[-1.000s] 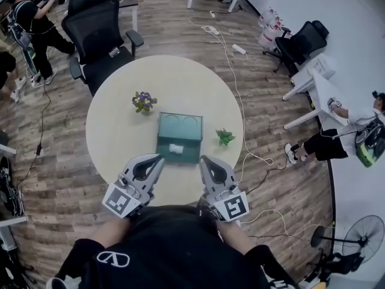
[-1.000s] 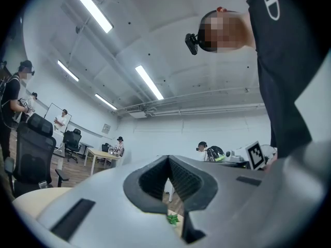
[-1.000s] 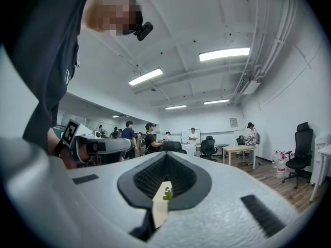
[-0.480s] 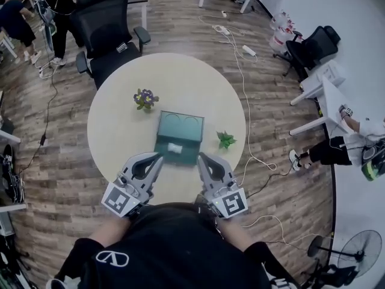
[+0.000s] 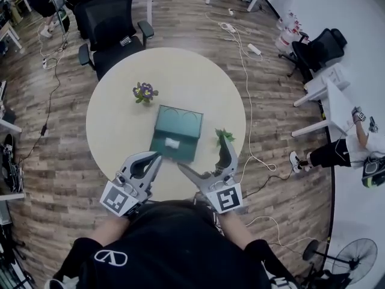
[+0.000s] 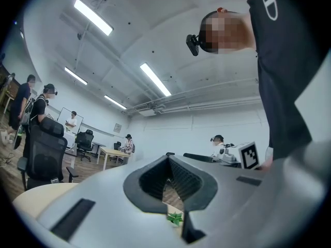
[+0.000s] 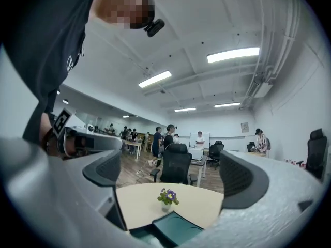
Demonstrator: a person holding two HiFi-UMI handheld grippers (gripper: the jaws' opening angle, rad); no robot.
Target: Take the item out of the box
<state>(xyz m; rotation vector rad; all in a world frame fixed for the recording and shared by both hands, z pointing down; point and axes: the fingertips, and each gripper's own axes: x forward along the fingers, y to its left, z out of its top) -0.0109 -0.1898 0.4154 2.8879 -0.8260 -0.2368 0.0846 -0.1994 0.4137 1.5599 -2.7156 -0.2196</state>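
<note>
Round cream table point(image 5: 117, 128) | dark green rectangular box point(image 5: 180, 120) at its centre | right gripper point(image 5: 203, 155): jaws opening wide, nothing between, beside box front | left gripper point(image 5: 157, 156): jaws together, empty | small white item point(image 5: 172, 142) inside box

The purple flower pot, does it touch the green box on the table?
Apart. The head view shows a strip of bare tabletop between the purple flower pot and the green box.

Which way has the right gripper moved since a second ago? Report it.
Yes. The right gripper is opening, nothing between its jaws; one tip has swung forward to the green plant.
</note>
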